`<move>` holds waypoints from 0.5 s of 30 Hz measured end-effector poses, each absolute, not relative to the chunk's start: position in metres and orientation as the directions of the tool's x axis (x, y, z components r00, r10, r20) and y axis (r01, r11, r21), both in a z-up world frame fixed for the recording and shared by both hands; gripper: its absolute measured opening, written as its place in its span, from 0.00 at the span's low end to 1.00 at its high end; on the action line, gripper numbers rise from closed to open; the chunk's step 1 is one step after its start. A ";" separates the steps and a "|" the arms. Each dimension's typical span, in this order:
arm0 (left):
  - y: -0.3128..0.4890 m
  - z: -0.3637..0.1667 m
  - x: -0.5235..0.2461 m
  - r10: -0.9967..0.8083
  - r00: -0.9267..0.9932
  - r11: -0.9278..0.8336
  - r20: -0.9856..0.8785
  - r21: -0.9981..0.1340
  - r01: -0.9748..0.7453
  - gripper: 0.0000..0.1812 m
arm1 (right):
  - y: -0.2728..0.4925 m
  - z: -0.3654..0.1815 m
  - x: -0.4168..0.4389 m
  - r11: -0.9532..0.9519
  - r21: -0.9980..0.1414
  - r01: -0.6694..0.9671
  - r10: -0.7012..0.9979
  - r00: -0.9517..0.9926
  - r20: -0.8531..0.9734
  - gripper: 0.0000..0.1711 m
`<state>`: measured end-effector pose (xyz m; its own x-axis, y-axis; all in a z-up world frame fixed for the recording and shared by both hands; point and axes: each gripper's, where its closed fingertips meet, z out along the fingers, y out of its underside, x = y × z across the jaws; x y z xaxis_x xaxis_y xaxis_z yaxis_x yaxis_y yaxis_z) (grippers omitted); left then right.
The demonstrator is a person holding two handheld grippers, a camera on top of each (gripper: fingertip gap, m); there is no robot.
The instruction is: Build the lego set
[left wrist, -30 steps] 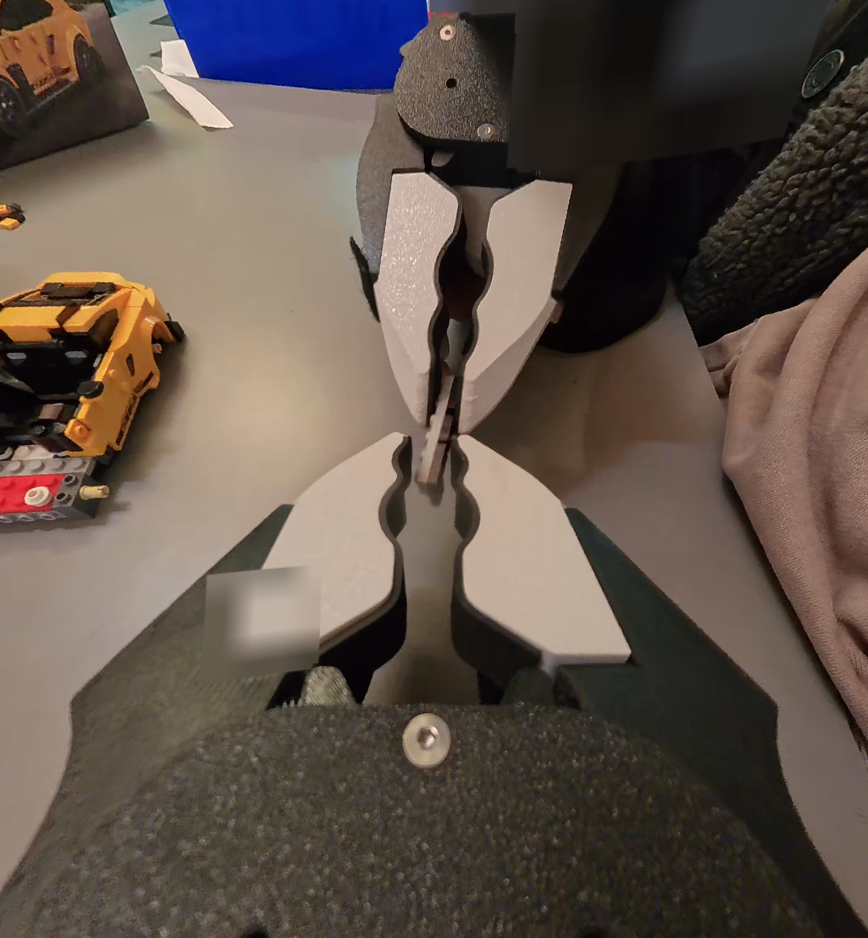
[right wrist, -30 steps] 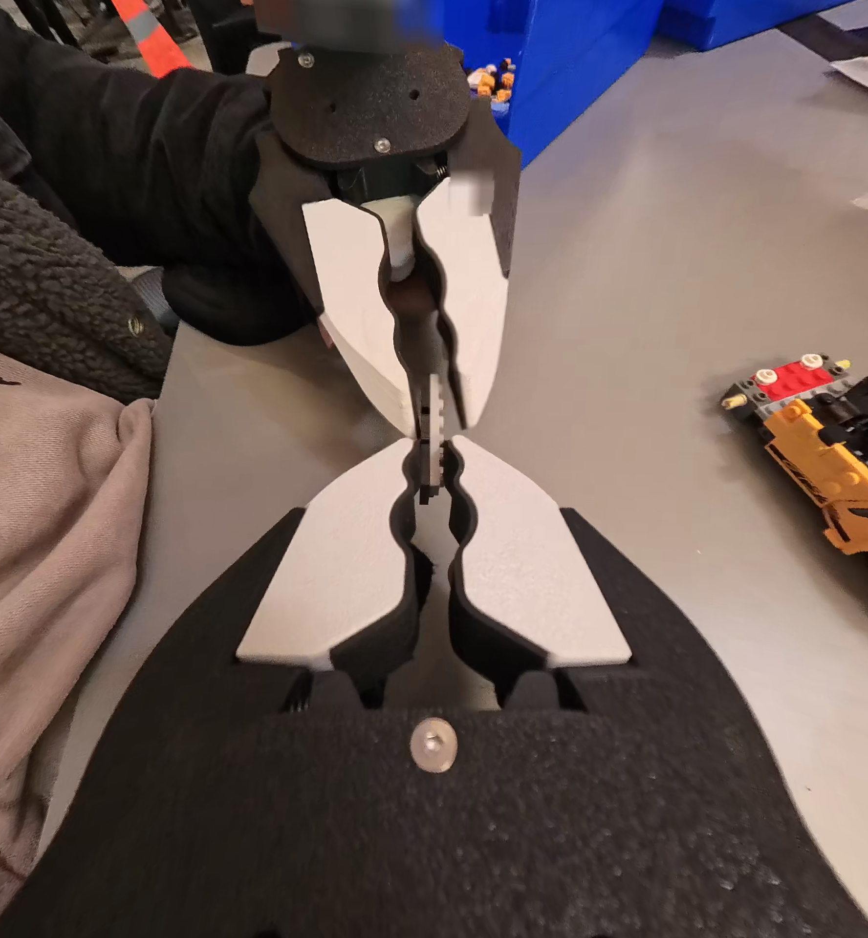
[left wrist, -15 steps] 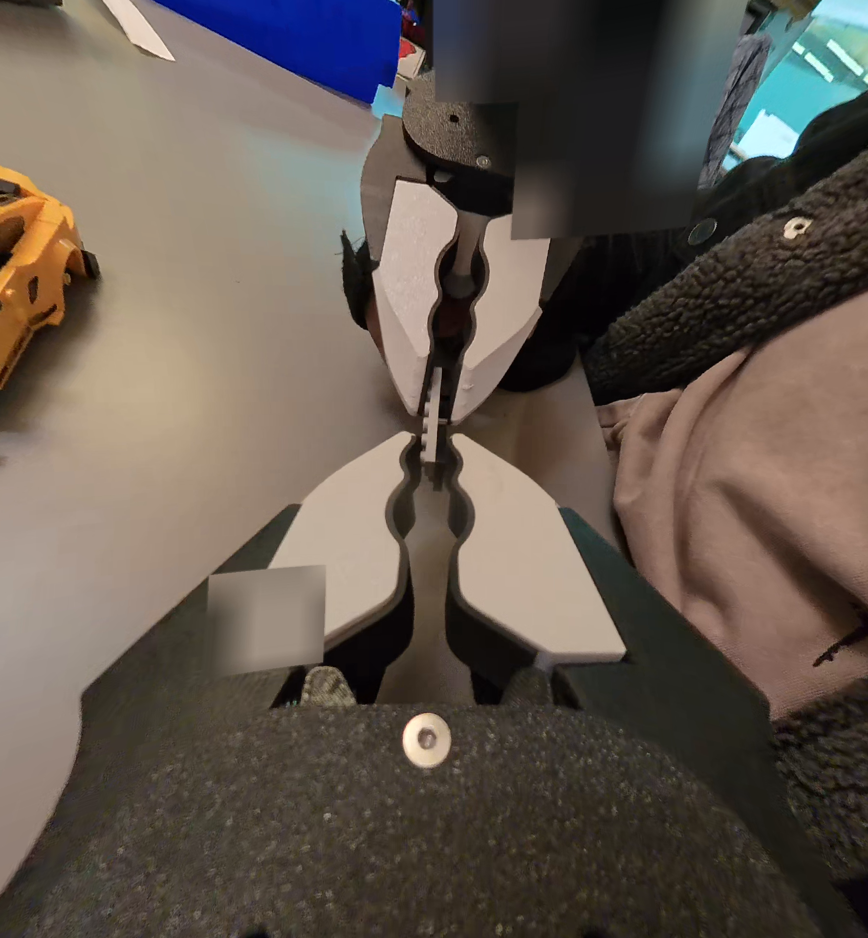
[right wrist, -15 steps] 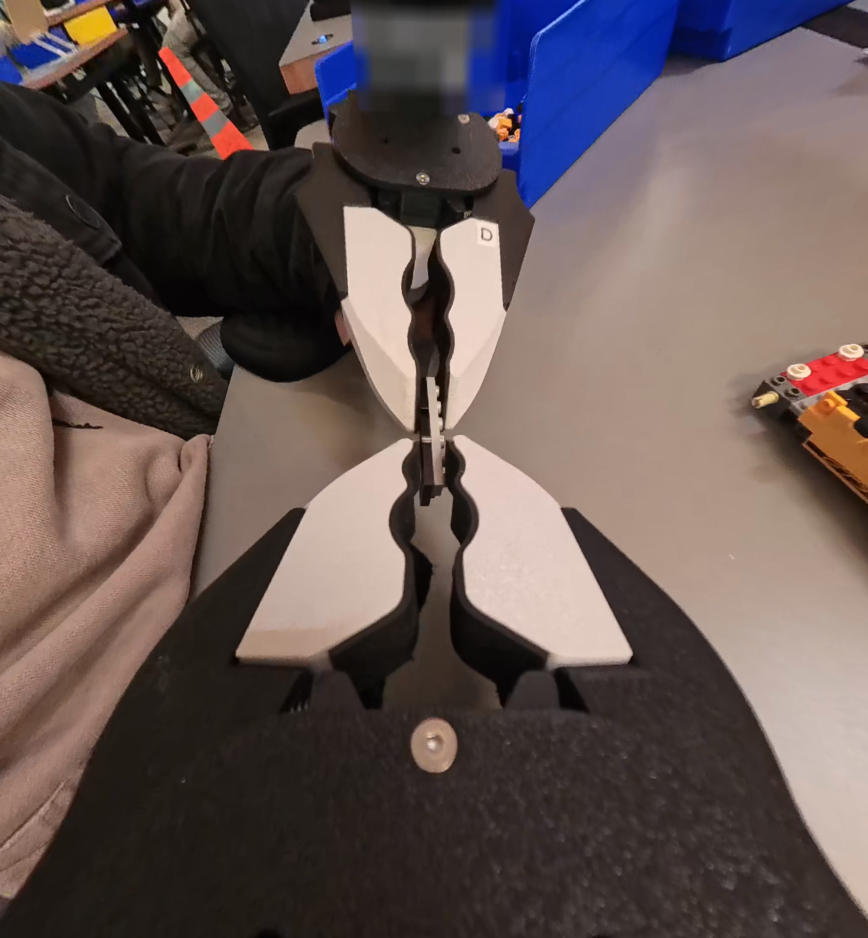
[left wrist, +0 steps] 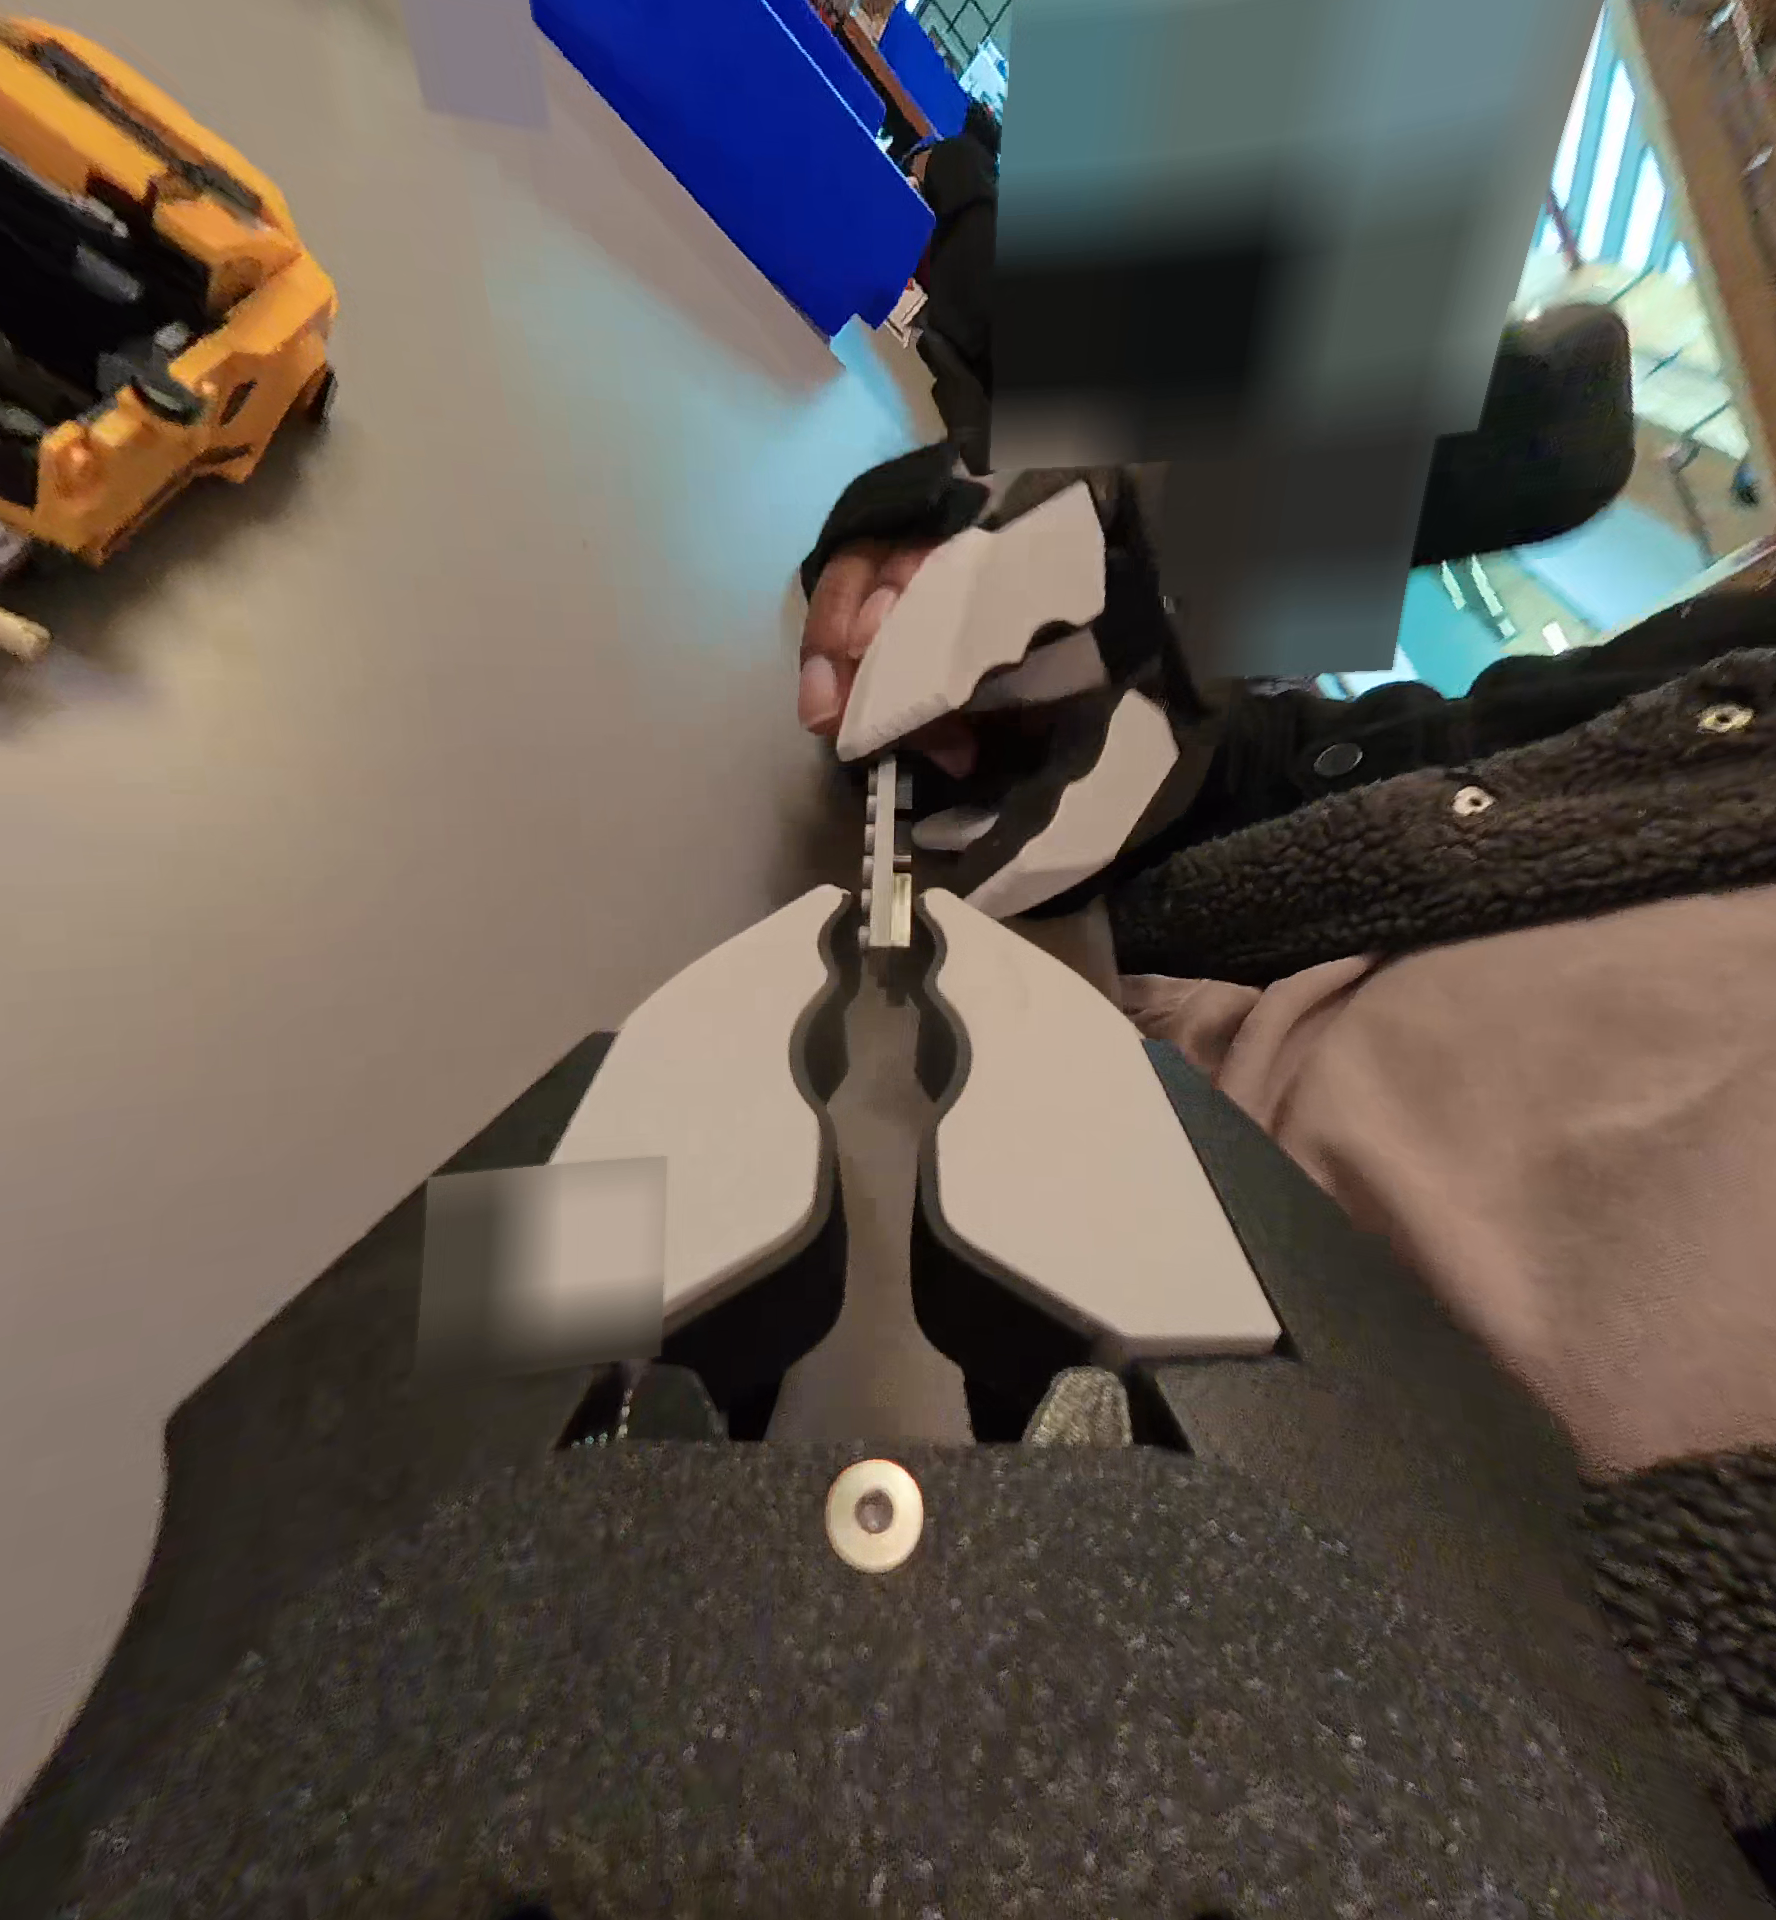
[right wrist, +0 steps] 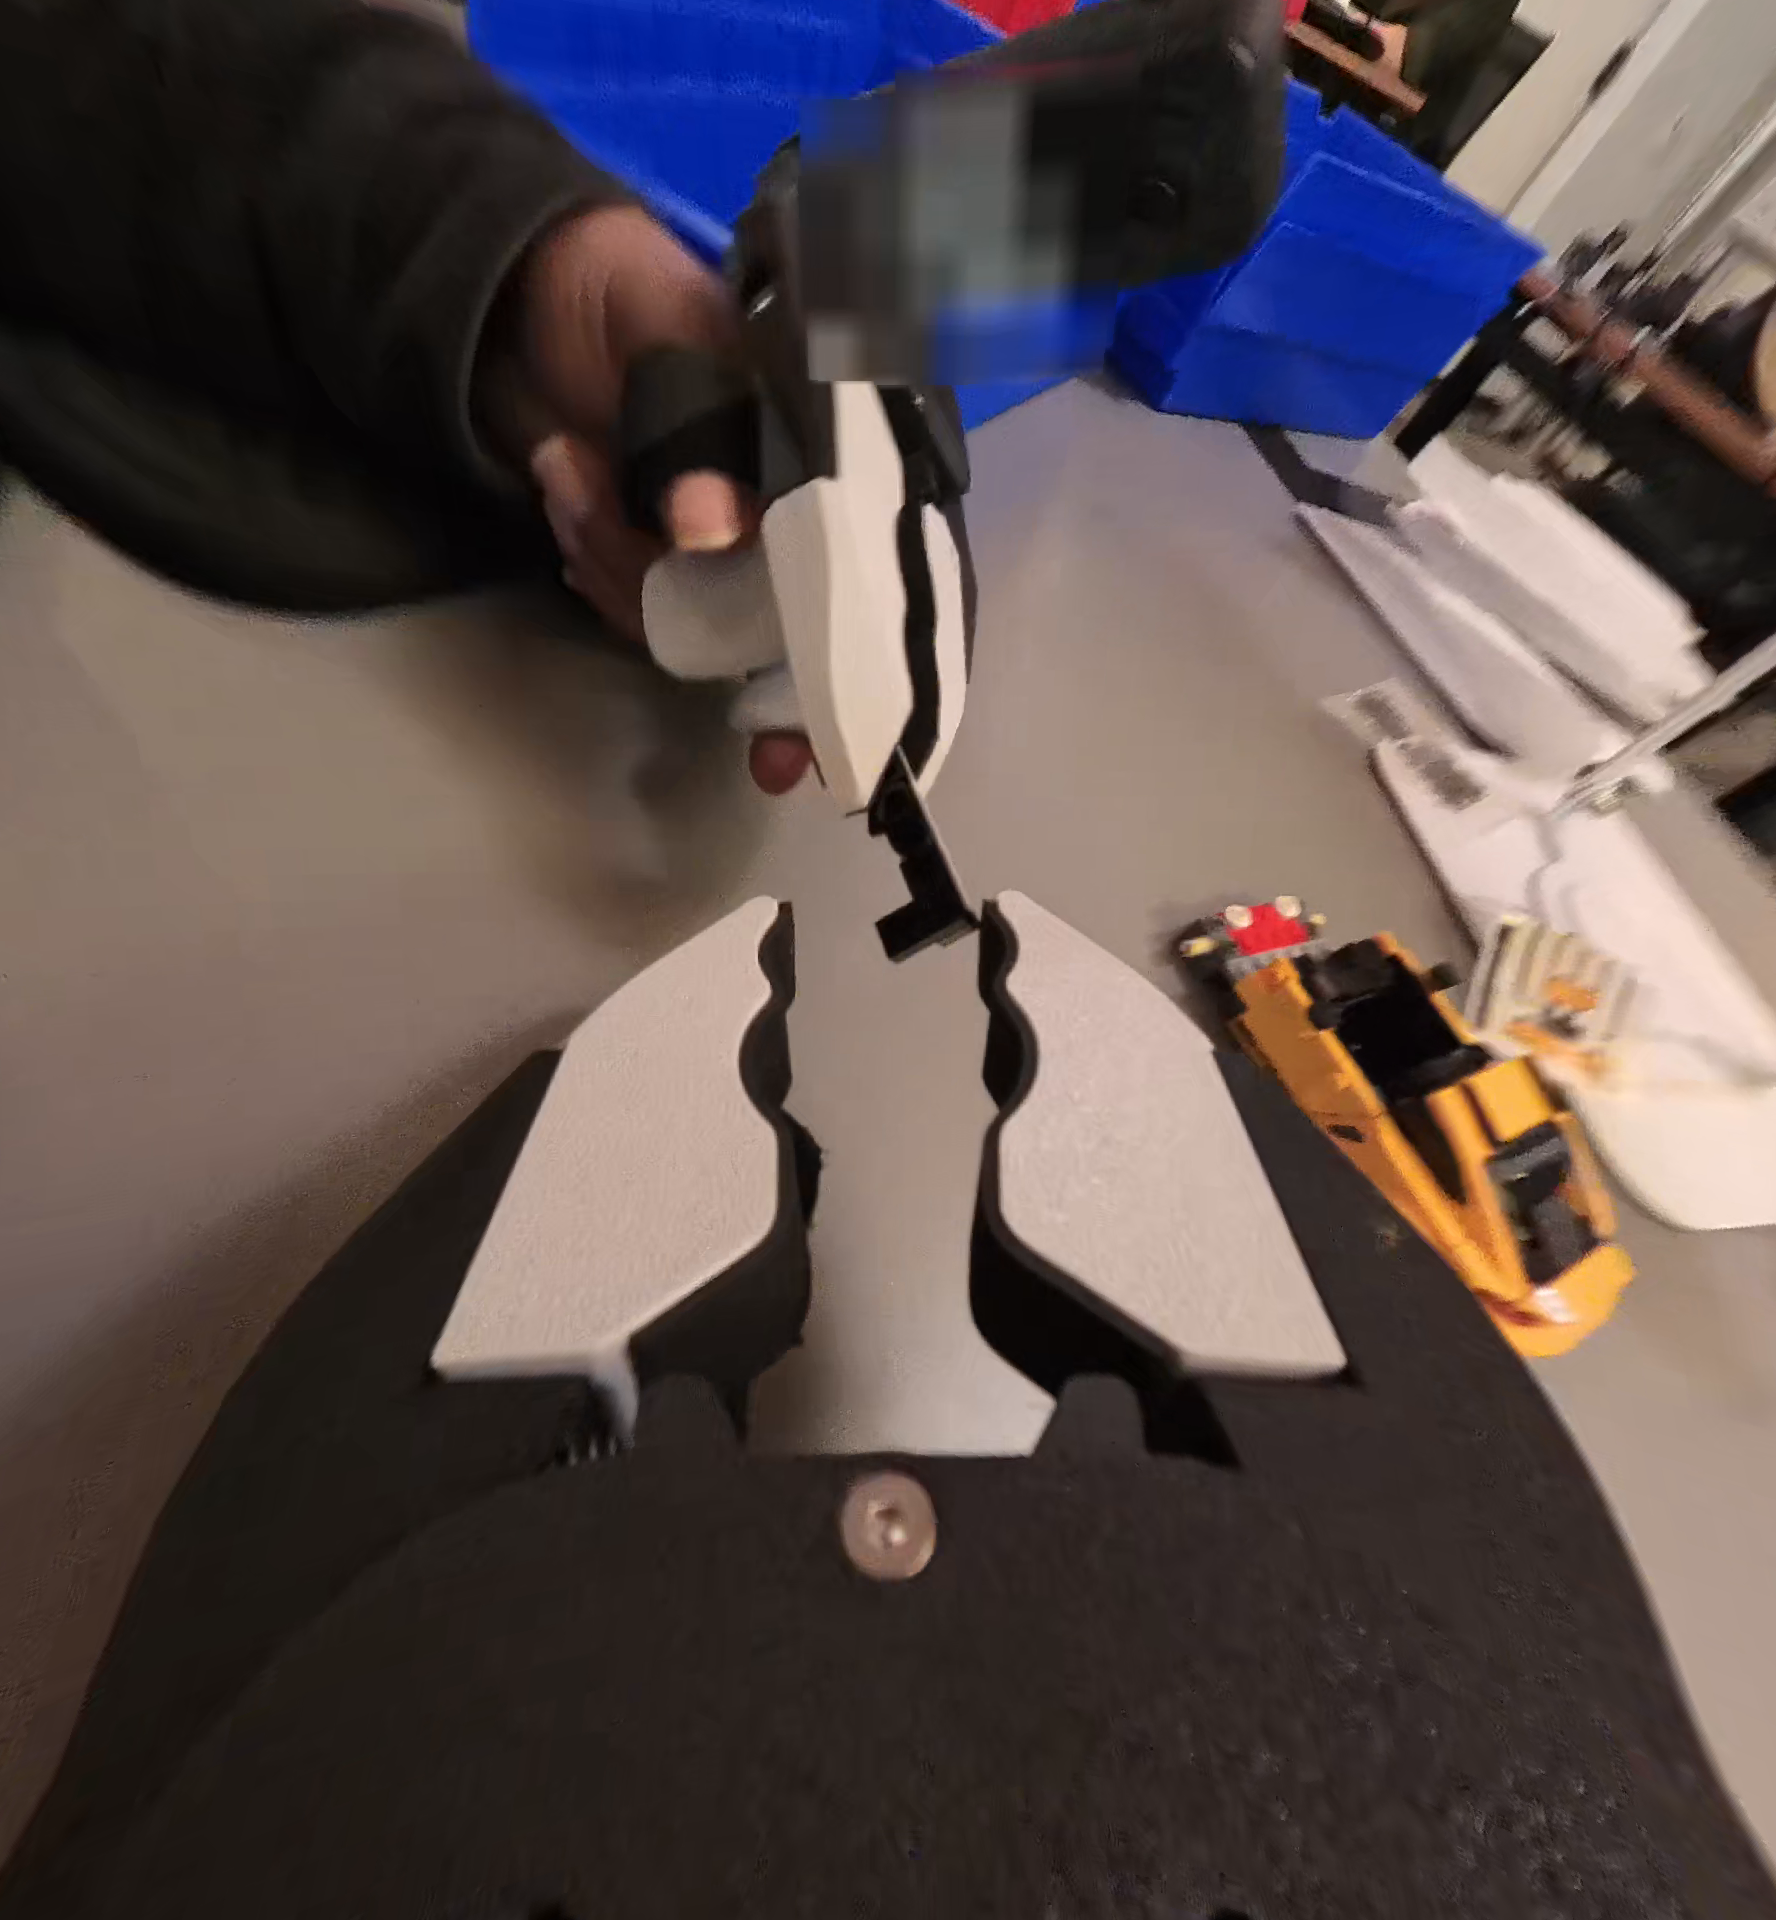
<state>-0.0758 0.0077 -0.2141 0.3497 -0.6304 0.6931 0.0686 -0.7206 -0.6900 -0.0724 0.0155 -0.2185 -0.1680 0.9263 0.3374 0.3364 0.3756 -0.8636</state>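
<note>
Small grey-and-black lego plate assembly (left wrist: 886, 894) (right wrist: 920, 878), held above the grey table (left wrist: 448, 831) and pinched at its tip by the left gripper (left wrist: 885, 914). Right gripper (right wrist: 884, 914), fingers spread, just beside the assembly. Yellow lego car (right wrist: 1424, 1122) lies apart on the table, to the assembly's right in the right wrist view.

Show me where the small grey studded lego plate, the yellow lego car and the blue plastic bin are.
Grey studded lego plate (left wrist: 882, 862), left wrist view: its studded edge.
Yellow lego car (right wrist: 1403, 1122), right wrist view: its side.
Blue plastic bin (left wrist: 759, 145), left wrist view: its wall.
</note>
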 end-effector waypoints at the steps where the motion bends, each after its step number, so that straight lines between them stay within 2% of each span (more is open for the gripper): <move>1: 0.007 -0.215 -0.076 -0.615 0.339 -0.737 0.712 -0.672 0.073 0.05 | 0.016 -0.222 -0.072 0.444 -0.828 0.344 0.896 -0.169 0.410 0.20; 3: 0.006 -0.216 -0.074 -0.593 0.315 -0.763 0.742 -0.642 0.078 0.05 | 0.015 -0.226 -0.072 0.525 -0.777 0.348 0.850 -0.176 0.496 0.21; 6: 0.003 -0.218 -0.072 -0.565 0.291 -0.791 0.772 -0.607 0.075 0.04 | 0.015 -0.228 -0.073 0.546 -0.759 0.355 0.837 -0.180 0.517 0.20; 8: 0.002 -0.220 -0.071 -0.549 0.287 -0.806 0.785 -0.588 0.067 0.04 | 0.015 -0.226 -0.073 0.567 -0.748 0.345 0.822 -0.170 0.544 0.18; 10: 0.001 -0.221 -0.070 -0.540 0.281 -0.814 0.793 -0.577 0.063 0.04 | 0.013 -0.225 -0.072 0.587 -0.738 0.333 0.807 -0.171 0.565 0.11; 15: 0.000 -0.221 -0.070 -0.529 0.269 -0.824 0.805 -0.563 0.065 0.04 | 0.013 -0.225 -0.071 0.601 -0.729 0.328 0.797 -0.176 0.578 0.10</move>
<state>-0.0701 0.0000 -0.2207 0.2686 -0.5291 0.8049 0.0646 -0.8238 -0.5631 -0.0707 0.0128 -0.2249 -0.1757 0.7966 0.5784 0.3280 0.6013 -0.7286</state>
